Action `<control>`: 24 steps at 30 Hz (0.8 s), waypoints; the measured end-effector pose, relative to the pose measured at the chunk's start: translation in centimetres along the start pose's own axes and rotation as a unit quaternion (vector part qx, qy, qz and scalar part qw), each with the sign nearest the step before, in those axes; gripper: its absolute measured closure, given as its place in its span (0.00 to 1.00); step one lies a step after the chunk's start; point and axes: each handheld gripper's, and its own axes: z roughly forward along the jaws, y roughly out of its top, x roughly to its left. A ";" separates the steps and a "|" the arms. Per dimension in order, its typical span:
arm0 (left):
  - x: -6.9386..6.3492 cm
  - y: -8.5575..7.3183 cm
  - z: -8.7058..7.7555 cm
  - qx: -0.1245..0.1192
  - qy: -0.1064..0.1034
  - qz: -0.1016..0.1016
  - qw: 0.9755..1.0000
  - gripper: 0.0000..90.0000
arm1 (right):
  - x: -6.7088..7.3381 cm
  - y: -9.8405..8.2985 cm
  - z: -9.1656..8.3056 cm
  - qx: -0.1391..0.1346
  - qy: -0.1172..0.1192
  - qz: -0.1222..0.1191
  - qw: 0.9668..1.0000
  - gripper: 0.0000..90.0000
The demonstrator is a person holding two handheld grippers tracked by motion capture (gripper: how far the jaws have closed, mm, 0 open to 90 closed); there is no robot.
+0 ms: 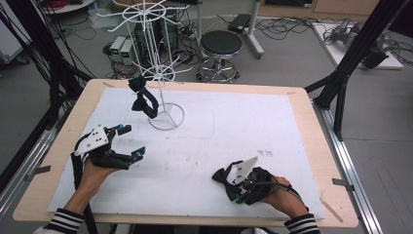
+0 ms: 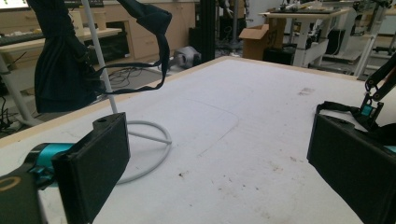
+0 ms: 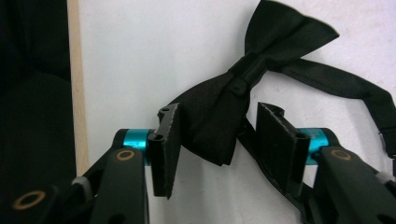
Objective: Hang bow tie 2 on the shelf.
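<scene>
A black bow tie with its strap lies flat on the white mat near the table's front edge. My right gripper straddles one wing of it. The left pad is against the fabric and a small gap shows at the right pad, so the jaws stand open around it. In the high view that bow tie pokes out to the left of the right gripper. A second black bow tie hangs from the white wire rack. My left gripper hovers open and empty, in front and to the left of the rack.
The rack's ring base rests on the white mat at the back left. The rack pole and the hanging bow tie are close ahead of the left gripper. A stool and cables are on the floor beyond the table.
</scene>
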 end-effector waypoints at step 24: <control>0.0 0.1 0.1 0.004 -0.004 0.002 1.000 0.07 | -0.1 0.0 -0.1 0.011 0.015 0.010 1.000 0.93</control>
